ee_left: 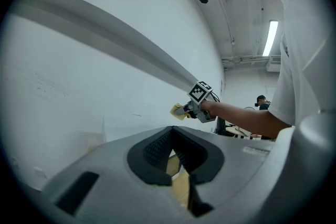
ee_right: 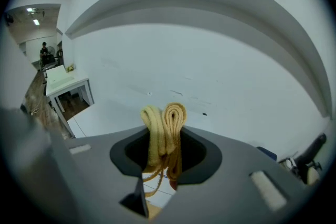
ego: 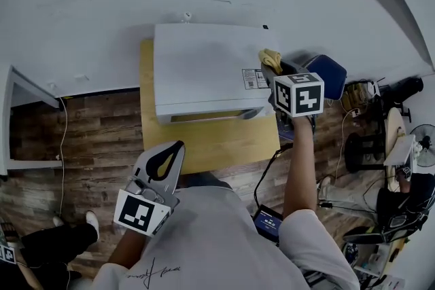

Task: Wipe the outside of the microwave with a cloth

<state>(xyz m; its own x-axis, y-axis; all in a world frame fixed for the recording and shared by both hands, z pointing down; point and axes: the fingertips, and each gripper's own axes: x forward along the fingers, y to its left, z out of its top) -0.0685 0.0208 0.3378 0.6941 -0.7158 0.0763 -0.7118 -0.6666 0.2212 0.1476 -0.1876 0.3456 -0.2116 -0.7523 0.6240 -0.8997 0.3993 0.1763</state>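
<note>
A white microwave (ego: 204,68) stands on a wooden table (ego: 217,142) against the wall. My right gripper (ego: 275,68) is shut on a folded yellow cloth (ego: 270,59), which sits at the right edge of the microwave's top. In the right gripper view the cloth (ee_right: 165,126) stands bunched between the jaws of that gripper (ee_right: 163,152). The left gripper view shows the right gripper (ee_left: 190,108) and the cloth (ee_left: 177,110) from the side. My left gripper (ego: 178,146) hangs low by my torso, short of the table's front edge, with its jaws (ee_left: 173,155) together on nothing.
A blue seat (ego: 329,75) stands right of the microwave. Cables, a fan (ego: 423,146) and other gear crowd the floor at the right. A white desk (ego: 17,112) is at the left, and someone's legs (ego: 47,234) are at the lower left.
</note>
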